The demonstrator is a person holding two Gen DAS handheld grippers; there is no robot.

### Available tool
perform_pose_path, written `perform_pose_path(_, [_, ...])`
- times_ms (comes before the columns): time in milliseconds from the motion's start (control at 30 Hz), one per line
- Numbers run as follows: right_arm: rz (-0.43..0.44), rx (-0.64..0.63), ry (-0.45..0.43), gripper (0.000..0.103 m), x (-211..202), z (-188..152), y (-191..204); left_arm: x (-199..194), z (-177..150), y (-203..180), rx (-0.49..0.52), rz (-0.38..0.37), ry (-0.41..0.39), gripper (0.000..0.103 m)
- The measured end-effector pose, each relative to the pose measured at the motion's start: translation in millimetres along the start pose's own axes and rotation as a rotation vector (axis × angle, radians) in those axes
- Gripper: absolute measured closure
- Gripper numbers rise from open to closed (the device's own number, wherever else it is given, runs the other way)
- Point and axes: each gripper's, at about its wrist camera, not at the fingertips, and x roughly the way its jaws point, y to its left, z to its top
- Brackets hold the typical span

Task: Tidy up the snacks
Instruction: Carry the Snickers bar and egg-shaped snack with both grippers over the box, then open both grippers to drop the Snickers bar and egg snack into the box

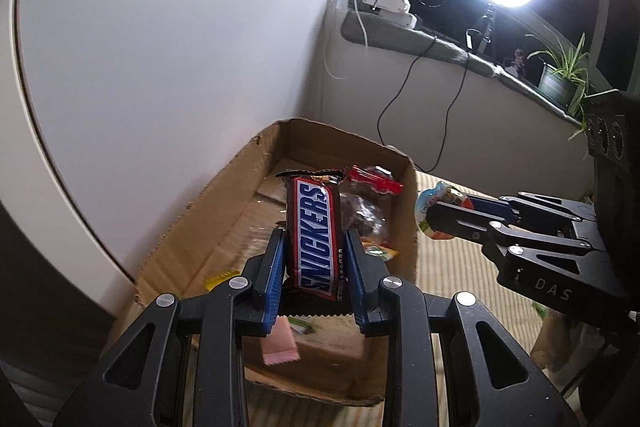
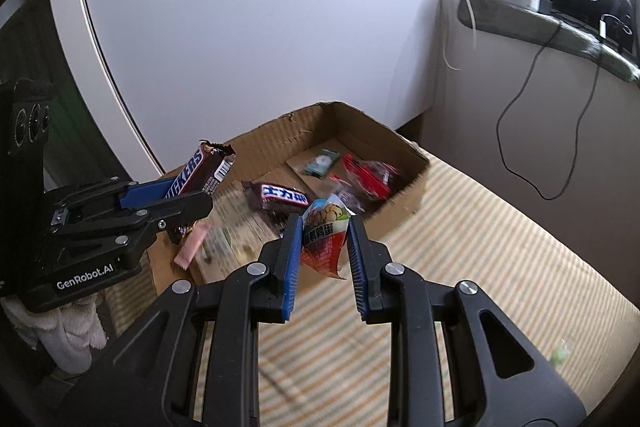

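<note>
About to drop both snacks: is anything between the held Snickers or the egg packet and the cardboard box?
Nothing visible blocks them. The left tongs hold the Snickers bar over the open cardboard box; the right tongs hold the egg packet at its near wall.

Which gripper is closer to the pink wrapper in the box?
Left. The left gripper hangs just above the flat pink wrapper; the right gripper is off to its side.

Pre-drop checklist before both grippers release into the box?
1. Left gripper clamped on Snickers bar: ok.
2. Right gripper clamped on egg snack packet: ok.
3. Snickers bar over the cardboard box: ok.
4. Egg snack packet inside the box rim: cannot tell.
5. Free floor in the box for both: ok.
6. Grippers apart from each other: ok.
</note>
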Motion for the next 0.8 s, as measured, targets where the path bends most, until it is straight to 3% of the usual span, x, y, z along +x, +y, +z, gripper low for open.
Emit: perform_pose_path(800, [0.035, -0.007, 0.038, 0.079, 52.6, 24.1, -0.1, 18.1, 10.5, 19.6, -0.02, 0.043, 0.024, 0.076])
